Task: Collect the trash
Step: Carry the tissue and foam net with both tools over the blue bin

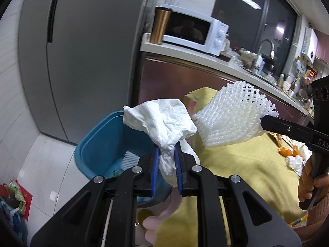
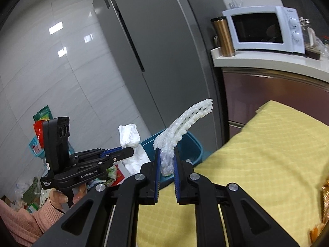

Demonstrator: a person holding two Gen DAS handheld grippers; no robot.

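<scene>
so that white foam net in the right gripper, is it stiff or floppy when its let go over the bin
The foam net probably springs back: it arches out from the right gripper unsupported. Its open mesh suggests it is very light, so it may drift past the blue bin.

Between the table [image 1: 236, 164] and the fridge [image 1: 92, 61], on the floor: the bin [image 1: 98, 144], a brush [image 1: 129, 160] inside. Above its rim, side by side: tissue [image 1: 164, 123] left, foam net [image 1: 230, 119] right. Behind the table, on the counter [image 1: 185, 55]: microwave [image 1: 195, 33], flask [image 1: 160, 26] to its left.
</scene>
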